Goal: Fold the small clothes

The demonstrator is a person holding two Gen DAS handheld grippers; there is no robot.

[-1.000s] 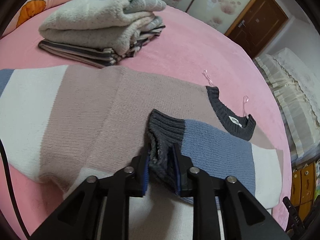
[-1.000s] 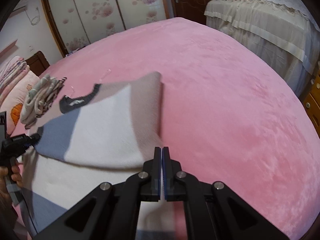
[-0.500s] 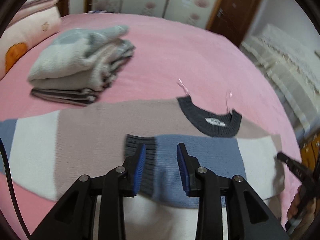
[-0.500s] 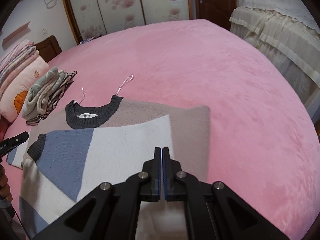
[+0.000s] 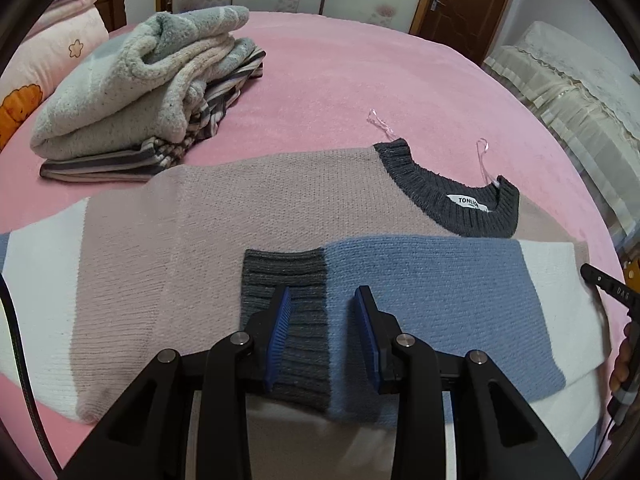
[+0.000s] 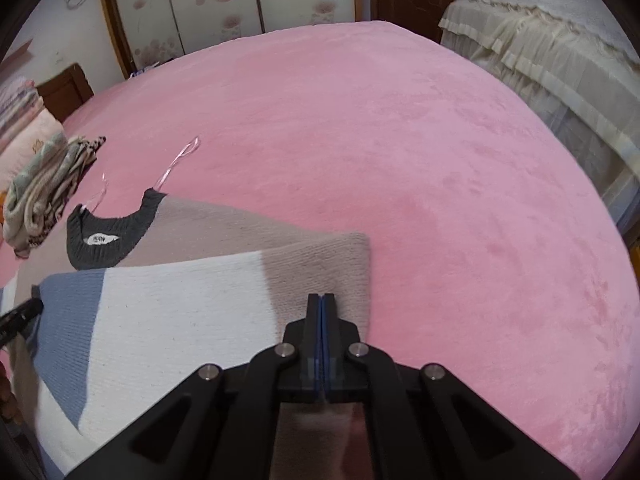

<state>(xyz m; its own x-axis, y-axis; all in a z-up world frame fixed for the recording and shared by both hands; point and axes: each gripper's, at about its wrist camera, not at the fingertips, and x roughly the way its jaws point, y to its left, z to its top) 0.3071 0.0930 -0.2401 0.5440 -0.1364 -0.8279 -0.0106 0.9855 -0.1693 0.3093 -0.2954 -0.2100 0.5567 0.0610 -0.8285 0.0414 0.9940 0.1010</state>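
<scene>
neck label (image 5: 469, 202): white tag inside the dark grey collar (image 5: 452, 196) of the sweater, reads "TONLIO", last letters cut off, small line beneath illegible | same label (image 6: 99, 239) in right wrist view: too blurred to read | black tool (image 5: 608, 286) right of collar: "DAS", partly cut off

A pink bed (image 6: 400, 152) fills the room. A cartoon pillow (image 5: 44, 68) lies at its head. Behind stand floral wardrobe doors (image 6: 224, 4), a brown door (image 5: 464, 0) and a cream-covered bed (image 6: 560, 64).
</scene>
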